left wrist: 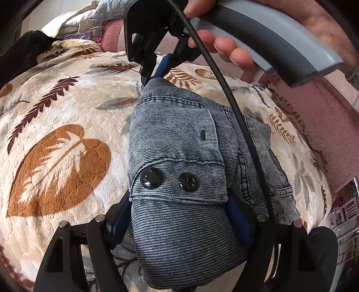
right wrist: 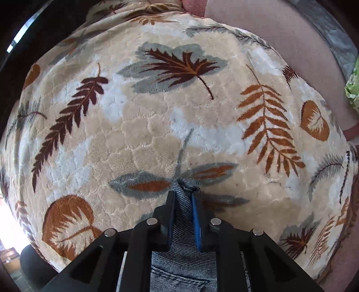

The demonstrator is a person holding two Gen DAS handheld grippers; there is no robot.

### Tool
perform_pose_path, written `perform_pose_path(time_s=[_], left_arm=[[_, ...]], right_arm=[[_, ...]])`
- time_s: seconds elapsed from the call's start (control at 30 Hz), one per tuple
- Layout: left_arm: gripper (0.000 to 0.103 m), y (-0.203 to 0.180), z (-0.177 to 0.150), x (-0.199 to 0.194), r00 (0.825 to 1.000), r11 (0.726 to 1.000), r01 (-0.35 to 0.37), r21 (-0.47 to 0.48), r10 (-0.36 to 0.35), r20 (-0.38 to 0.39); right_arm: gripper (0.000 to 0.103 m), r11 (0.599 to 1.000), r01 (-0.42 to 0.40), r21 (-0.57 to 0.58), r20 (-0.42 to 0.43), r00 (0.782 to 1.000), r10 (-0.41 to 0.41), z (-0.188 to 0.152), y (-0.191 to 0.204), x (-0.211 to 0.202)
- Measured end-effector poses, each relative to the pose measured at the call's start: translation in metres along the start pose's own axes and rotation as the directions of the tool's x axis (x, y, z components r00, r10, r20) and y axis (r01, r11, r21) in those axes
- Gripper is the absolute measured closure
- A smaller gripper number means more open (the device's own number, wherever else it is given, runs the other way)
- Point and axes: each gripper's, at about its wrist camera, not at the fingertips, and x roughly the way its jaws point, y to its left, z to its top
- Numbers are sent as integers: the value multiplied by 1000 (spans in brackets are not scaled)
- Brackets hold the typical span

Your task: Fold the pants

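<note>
Grey-blue denim pants with two black buttons lie bunched on a leaf-patterned blanket. My left gripper holds a thick fold of the pants between its blue-padded fingers, near the buttoned flap. My right gripper shows at the top of the left wrist view, pinching the far end of the pants. In the right wrist view my right gripper is shut on a narrow bunch of the denim, just above the blanket.
A black cable runs across the pants from the right gripper's grey handle. Pink upholstery borders the blanket on the right. Piled bedding lies at the back left. A green object sits at the right edge.
</note>
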Motion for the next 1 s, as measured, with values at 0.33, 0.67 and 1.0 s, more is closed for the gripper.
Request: perform_pose_path(time_s=[0.33,0.67,1.0], left_arm=[[23,-3,-2,-3,1000,1000,-1,-10,1,7],[23,-4,-2,-3,1000,1000,-3,-10,3,8],[23,-5,-5,-2,1000,1000,-10,-8,10,13]], right_arm=[[26,999,34,-32,-95,995,-36,12,20,8],[85,986,94,-137,-161,980,-116,0,30,22],[86,986,128,-106,-66,989,-135,-8,23,4]])
